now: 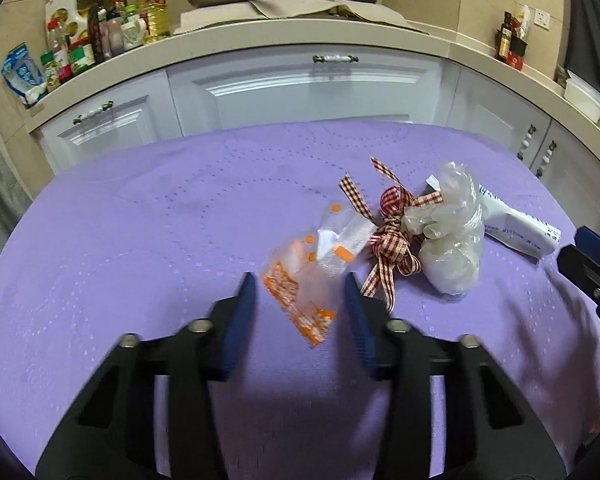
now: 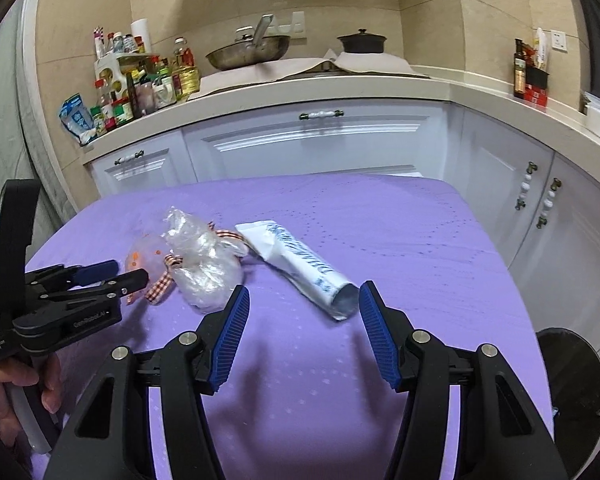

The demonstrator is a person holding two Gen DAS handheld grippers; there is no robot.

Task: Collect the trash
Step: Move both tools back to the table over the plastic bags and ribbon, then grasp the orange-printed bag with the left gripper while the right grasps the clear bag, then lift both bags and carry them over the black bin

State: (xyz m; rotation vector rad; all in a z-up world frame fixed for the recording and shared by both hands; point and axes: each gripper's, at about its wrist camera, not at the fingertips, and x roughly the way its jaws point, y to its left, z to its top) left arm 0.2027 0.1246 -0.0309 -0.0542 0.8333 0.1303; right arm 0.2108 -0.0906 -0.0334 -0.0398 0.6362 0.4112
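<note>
On the purple quilted table (image 1: 140, 240), my left gripper (image 1: 300, 280) straddles a crinkly orange-dotted bag (image 1: 308, 268) unpinched; my right gripper (image 2: 304, 292), spread, faces a flattened white tube (image 2: 300, 260).

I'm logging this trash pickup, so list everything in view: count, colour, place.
Wrapper: one, clear with orange print, between the left fingers, pads not touching.
Ribbon: one, red-white gingham, beside the wrapper.
Plastic bag: one, clear, crumpled, right of the ribbon.
Tube: one, white-blue, ahead of the right fingers.
Tablecloth: one, purple.
Wok: one, steel, counter.
Pot: one, dark, counter.
Bottles: many, mixed, counter's left end.
Bin: one, dark, beside the table.
Left gripper: black, blue pads.
Right gripper: same, open.
Hand: holding the left gripper.
</note>
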